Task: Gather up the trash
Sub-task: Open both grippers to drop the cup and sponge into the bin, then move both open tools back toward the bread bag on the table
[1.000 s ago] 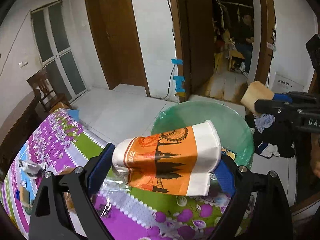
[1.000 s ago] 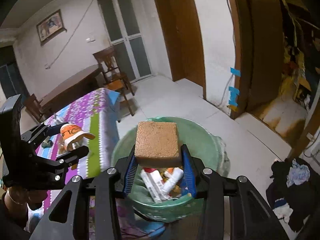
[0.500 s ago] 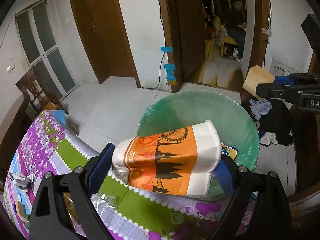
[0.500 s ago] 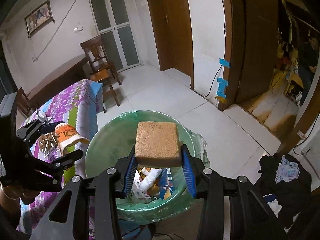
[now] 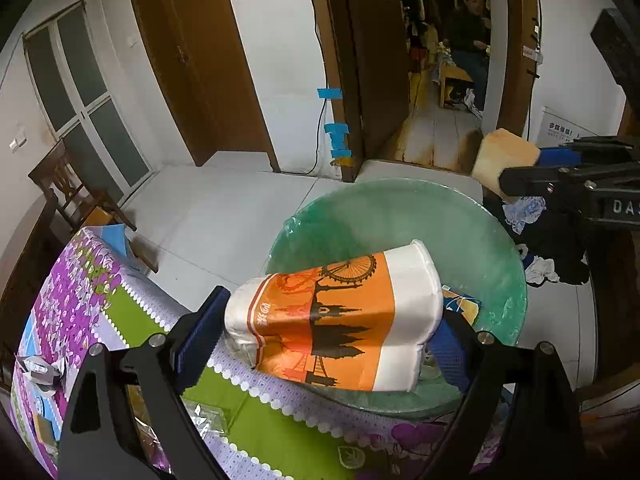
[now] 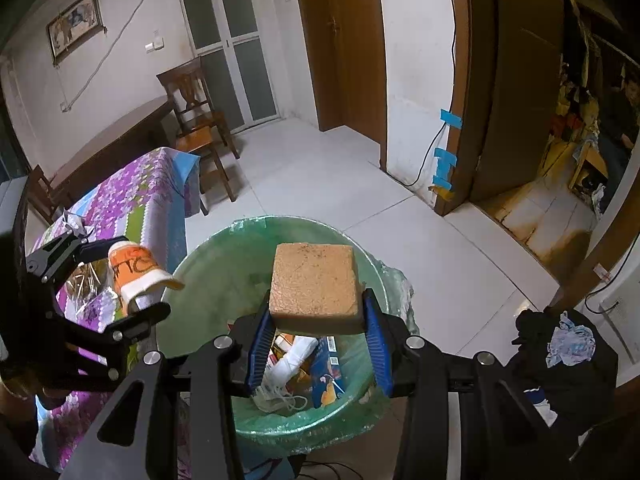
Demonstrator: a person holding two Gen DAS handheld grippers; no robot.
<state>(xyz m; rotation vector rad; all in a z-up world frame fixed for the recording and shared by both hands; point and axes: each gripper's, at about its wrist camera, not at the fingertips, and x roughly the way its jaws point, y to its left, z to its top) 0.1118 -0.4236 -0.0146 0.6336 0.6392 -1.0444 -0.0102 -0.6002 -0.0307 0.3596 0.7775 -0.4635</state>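
The left gripper [image 5: 320, 332] clamps a crushed orange-and-white paper cup [image 5: 336, 320] sideways between its pads, the green-lined trash bin [image 5: 400, 216] just beyond; the right gripper [image 6: 316, 336] pinches a brown sponge [image 6: 314, 282] above the bin's litter [image 6: 296, 364].
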